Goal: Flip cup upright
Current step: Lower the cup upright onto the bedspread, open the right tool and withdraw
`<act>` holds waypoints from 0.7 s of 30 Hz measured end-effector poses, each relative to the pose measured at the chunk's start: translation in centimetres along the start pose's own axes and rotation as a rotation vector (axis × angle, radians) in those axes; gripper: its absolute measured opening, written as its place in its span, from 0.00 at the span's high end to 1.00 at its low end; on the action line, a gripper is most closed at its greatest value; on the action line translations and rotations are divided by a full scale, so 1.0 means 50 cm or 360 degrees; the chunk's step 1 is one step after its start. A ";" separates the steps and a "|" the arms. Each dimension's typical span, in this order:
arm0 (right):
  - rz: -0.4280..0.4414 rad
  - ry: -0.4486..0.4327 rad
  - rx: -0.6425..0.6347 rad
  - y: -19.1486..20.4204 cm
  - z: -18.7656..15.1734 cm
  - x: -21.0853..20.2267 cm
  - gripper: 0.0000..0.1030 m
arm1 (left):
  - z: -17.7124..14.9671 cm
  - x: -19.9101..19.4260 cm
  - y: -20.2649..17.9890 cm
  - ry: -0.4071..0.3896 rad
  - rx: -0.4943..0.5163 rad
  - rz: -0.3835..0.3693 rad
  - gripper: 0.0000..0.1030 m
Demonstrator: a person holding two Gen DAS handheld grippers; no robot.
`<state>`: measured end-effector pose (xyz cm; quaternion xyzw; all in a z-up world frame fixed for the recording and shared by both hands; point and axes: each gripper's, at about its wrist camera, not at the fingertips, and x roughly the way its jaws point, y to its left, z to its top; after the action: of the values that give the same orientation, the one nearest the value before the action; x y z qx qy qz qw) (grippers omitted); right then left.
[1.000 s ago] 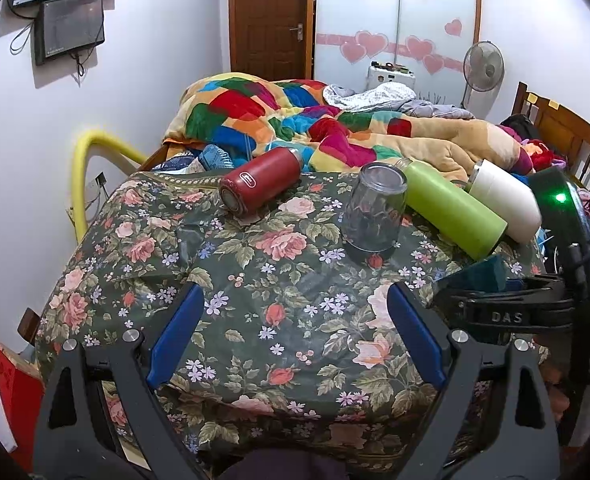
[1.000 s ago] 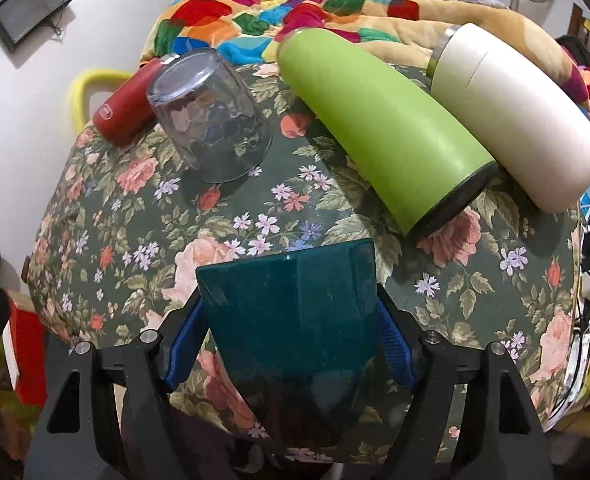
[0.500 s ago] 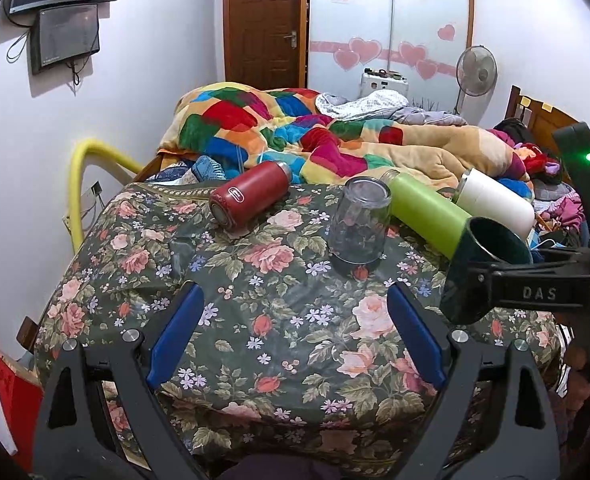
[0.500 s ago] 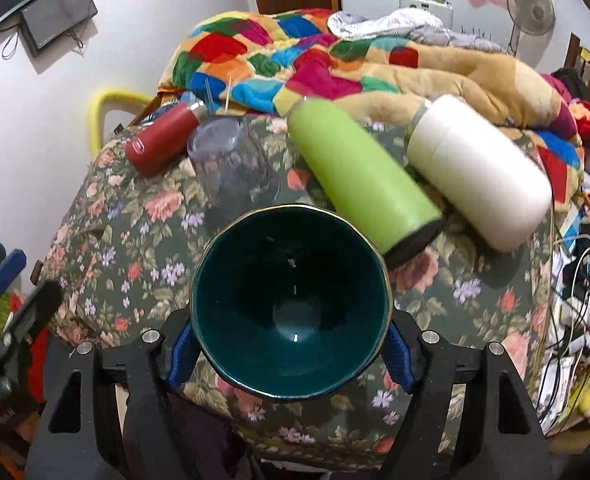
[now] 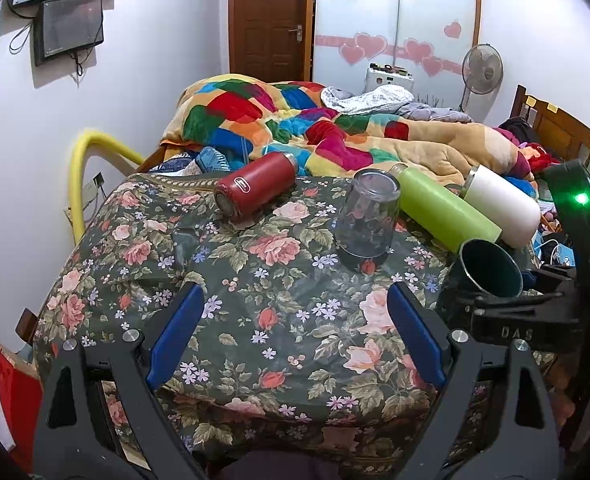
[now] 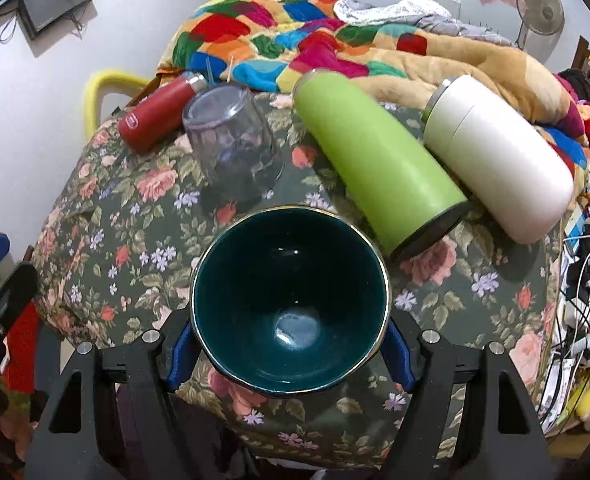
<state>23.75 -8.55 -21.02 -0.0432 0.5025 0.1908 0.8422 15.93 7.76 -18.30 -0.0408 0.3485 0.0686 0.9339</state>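
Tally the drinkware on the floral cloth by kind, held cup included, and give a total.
Bottles: 3: red, green, white
Glass tumblers: 1: upside down
Ceramic cups: 1: teal, in the right tool
Total: 5

Lighting: bright, even, indoor. Shadows: soft. Glare: small highlights inside the teal cup. Distortion: strong fisheye bending, dark vignette at 1 and 11 o'clock.
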 end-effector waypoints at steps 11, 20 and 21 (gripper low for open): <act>0.0045 0.0024 -0.0009 0.002 -0.013 -0.009 0.27 | 0.006 -0.020 -0.007 -0.0009 -0.0008 -0.0012 0.10; 0.0084 -0.0202 -0.0021 -0.010 -0.035 -0.153 0.27 | 0.025 -0.088 -0.056 -0.0118 0.0065 -0.0053 0.10; 0.0078 -0.0242 -0.0023 -0.012 -0.037 -0.172 0.27 | 0.030 -0.100 -0.062 -0.0139 0.0072 -0.0061 0.10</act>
<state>18.80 -11.98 -14.57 -0.0224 0.4367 0.2176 0.8726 13.64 4.40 -13.82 -0.0234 0.3080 0.0444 0.9501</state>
